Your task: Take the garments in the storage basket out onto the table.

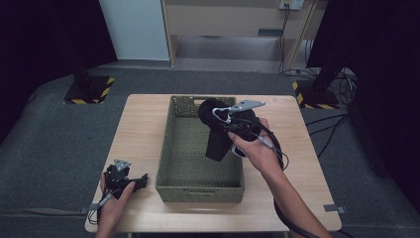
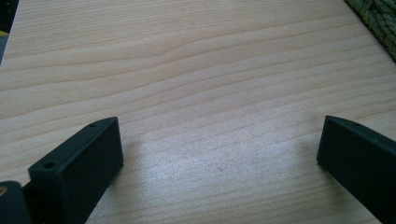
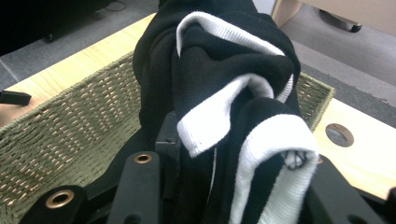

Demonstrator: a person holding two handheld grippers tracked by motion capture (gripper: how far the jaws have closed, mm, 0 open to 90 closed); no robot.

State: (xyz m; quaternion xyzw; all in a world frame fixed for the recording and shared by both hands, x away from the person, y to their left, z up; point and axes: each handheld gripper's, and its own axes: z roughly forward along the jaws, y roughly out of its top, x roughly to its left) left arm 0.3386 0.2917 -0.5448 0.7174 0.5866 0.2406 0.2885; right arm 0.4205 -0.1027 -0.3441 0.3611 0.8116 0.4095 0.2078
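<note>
A black knit garment with white trim hangs from my right gripper above the green woven basket. Its lower end dangles inside the basket. In the right gripper view the bunched cloth is pinched between the black jaws, so the right gripper is shut on it. My left gripper rests low over the table at the front left, beside the basket's near left corner. In the left gripper view its fingers stand wide apart over bare wood, and the left gripper holds nothing.
The basket sits in the middle of the light wooden table. A round hole in the tabletop lies past the basket's far corner. Grey carpet surrounds the table, with stand bases marked in yellow and black behind it.
</note>
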